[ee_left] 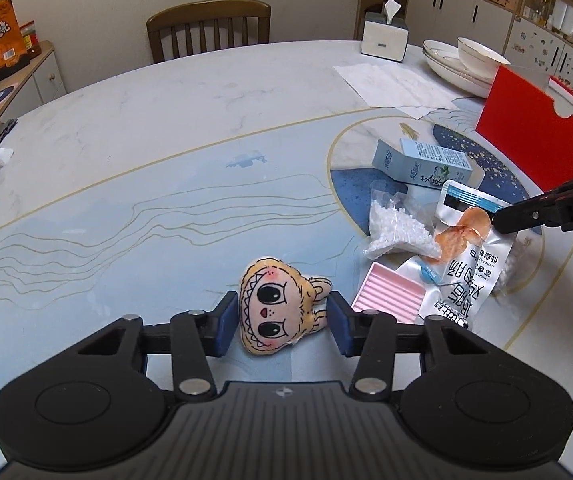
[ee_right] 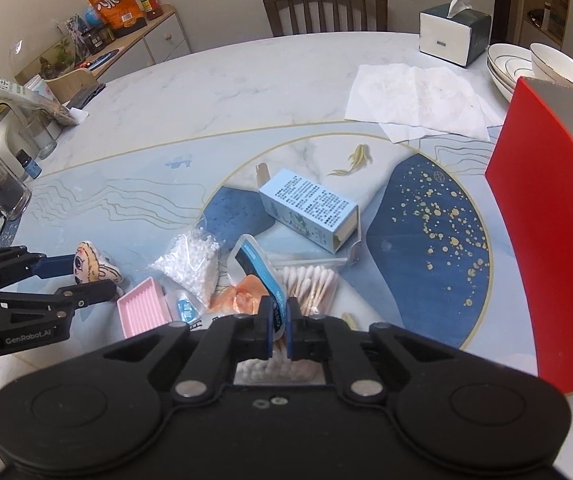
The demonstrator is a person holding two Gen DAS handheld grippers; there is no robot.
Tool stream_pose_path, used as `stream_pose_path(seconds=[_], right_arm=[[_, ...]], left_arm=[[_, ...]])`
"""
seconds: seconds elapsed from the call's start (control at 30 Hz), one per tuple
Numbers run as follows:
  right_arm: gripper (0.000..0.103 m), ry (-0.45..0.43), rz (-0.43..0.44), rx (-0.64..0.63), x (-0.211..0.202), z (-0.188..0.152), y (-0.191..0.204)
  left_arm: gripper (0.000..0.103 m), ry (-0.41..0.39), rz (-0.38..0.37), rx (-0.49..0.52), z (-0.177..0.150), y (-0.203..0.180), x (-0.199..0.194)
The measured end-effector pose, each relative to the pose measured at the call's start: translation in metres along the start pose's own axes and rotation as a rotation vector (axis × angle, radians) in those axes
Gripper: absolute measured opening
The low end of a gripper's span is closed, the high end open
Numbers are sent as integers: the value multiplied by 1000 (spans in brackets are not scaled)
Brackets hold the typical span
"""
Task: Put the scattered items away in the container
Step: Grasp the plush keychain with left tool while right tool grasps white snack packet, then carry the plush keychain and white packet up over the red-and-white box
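- Nearest my left camera: left gripper point(ee_left: 282, 318) straddling the plush doll head point(ee_left: 276, 308) on the tabletop point(ee_left: 126, 168); pads flank it, contact unclear.
- Right gripper point(ee_right: 279, 322) clamped on the silver snack pouch point(ee_right: 264, 270), over the cotton swabs point(ee_right: 310, 282).
- Red container point(ee_right: 546, 248) stands at right.
- Left gripper body reads "GenRobot.AI".

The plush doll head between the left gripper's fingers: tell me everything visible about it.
The plush doll head is a small, flat stuffed charm of soft fabric: a tan fringe with a zigzag edge, big black eyes, pink cheeks, a small red mouth and two little ears. It lies face up on the table, left of the pink tray. The left gripper brackets it with its blue pads at either side; contact is unclear.
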State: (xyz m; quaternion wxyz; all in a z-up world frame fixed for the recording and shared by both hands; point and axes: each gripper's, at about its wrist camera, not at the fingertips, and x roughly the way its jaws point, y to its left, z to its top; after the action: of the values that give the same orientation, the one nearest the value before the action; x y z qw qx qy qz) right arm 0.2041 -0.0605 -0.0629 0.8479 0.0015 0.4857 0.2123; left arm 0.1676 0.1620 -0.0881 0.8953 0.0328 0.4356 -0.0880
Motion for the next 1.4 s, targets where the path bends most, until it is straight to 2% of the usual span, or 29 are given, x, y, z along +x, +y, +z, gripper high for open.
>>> stream_pose_path(seconds=[0.3,0.87,1.17,1.4], right_arm=[[1,-28,13,-16,-15,-1,3],[0,-99,63,-15,-54,-8,-3],[0,-103,69,4,-76,-13,-16],[0,-142,53,14,-101,-14,-31]], left_arm=[[36,0,4,7,0,-6,-4],[34,-33,-16,-82,4,-18,-33],[34,-51,-83,-86,11,-44,-52],[34,-58,-137,-59,24,-74,-59]])
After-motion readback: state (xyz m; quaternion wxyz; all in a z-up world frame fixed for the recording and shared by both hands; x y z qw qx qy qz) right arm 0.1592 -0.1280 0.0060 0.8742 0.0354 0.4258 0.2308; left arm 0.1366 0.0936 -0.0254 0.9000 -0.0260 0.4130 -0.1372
